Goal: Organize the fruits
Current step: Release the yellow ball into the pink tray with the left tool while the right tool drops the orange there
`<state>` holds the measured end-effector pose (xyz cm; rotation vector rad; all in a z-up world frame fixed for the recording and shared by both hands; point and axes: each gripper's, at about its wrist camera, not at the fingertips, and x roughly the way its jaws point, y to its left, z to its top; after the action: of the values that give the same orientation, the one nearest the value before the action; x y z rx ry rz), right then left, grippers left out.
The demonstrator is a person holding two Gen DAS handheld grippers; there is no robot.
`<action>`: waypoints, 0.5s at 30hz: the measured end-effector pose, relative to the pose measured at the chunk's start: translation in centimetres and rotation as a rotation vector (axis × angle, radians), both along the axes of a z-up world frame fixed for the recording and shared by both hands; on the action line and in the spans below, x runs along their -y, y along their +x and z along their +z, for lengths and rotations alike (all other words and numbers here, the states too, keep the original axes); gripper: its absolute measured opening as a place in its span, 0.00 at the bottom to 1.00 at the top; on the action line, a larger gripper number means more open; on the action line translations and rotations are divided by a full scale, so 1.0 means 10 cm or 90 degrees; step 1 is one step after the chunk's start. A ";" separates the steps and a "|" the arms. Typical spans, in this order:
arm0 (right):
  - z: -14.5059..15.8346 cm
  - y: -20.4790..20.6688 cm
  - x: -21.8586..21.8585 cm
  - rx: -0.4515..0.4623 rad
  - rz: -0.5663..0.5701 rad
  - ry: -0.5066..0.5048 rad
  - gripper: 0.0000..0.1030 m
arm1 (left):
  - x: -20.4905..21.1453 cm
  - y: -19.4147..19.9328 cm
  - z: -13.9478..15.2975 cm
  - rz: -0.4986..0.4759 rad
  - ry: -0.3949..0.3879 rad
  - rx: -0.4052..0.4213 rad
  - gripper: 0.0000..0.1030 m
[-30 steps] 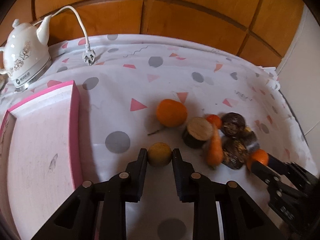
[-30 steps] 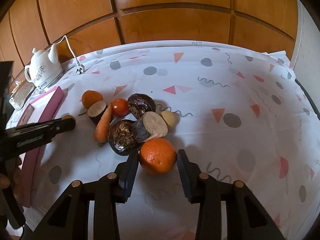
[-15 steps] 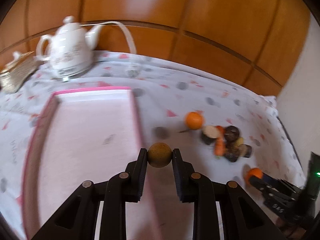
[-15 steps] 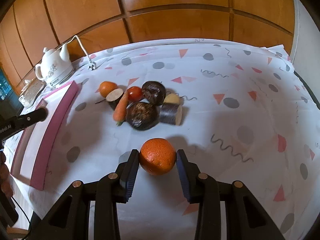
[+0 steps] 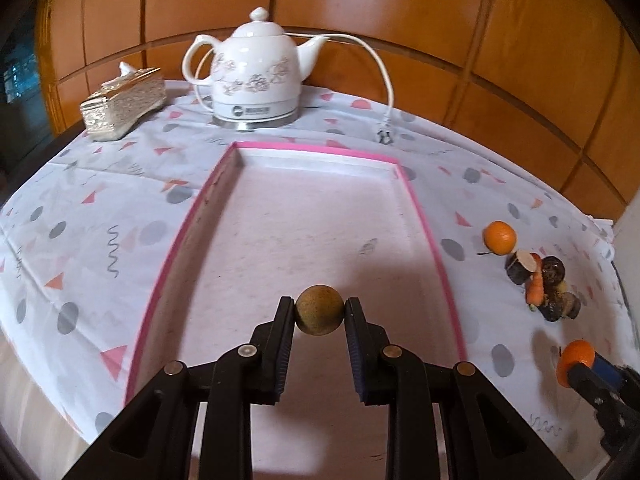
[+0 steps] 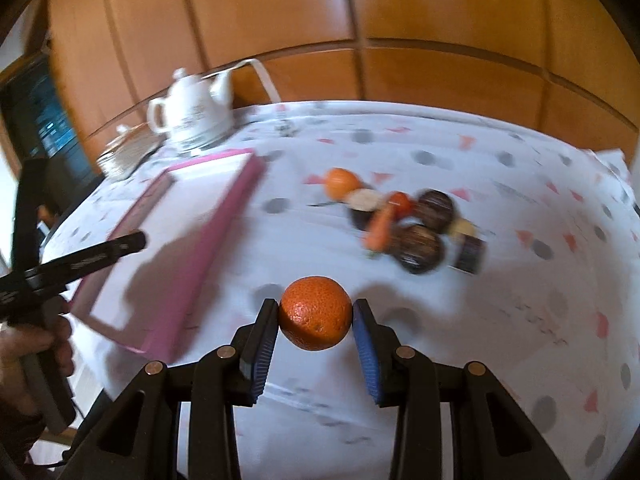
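Over the pink tray [image 5: 420,216], your left gripper [image 5: 320,312] pinches a small brown fruit [image 5: 319,310] by its sides; released high, it may roll. Your right gripper [image 6: 315,312] clamps an orange [image 6: 315,313] above the bench [image 6: 500,320], seemingly short of the tray.

On the counter [image 5: 100,216], the tray [image 5: 420,216] lies in the middle of the left wrist view, with the kettle [image 5: 256,80] behind its far edge and the tissue box [image 5: 124,102] left of the kettle. A heap of produce [image 5: 540,276] lies right of the tray, well apart from it. The left claw [image 5: 320,310] holds a round fruit [image 5: 320,316] over the tray's near part, and the right claw [image 6: 316,314] holds an orange [image 6: 316,312] over the counter, before the heap and right of the tray.
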<state>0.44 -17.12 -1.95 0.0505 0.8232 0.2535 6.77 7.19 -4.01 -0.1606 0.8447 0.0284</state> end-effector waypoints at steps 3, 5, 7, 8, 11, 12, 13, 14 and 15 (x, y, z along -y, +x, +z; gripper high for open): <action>0.03 0.02 -0.21 0.002 0.039 0.003 0.37 | -0.05 -0.02 0.00 0.019 0.010 -0.001 0.26; 0.05 0.07 -0.32 -0.001 0.062 0.008 0.37 | -0.09 -0.06 0.01 0.031 0.014 -0.004 0.32; 0.07 0.11 -0.42 -0.001 0.081 0.012 0.37 | -0.14 -0.10 0.03 0.049 0.012 -0.005 0.47; 0.09 0.13 -0.48 0.001 0.091 0.011 0.37 | -0.17 -0.13 0.04 0.060 0.013 -0.003 0.55; 0.12 0.22 -0.63 0.003 0.118 0.014 0.37 | -0.23 -0.21 0.07 0.078 0.021 0.004 0.61; 0.13 0.25 -0.70 0.003 0.128 0.013 0.37 | -0.26 -0.23 0.08 0.082 0.019 0.006 0.63; 0.13 0.29 -0.77 0.003 0.136 0.010 0.37 | -0.27 -0.25 0.09 0.084 0.018 0.009 0.67; 0.13 0.32 -0.83 0.001 0.142 0.008 0.37 | -0.29 -0.28 0.10 0.085 0.018 0.015 0.71; 0.13 0.35 -0.89 -0.002 0.147 0.009 0.37 | -0.30 -0.30 0.11 0.086 0.019 0.018 0.72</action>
<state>3.97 -8.24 -0.69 -0.0307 0.8309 0.4769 3.79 10.20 -2.90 -0.1893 0.8037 0.1654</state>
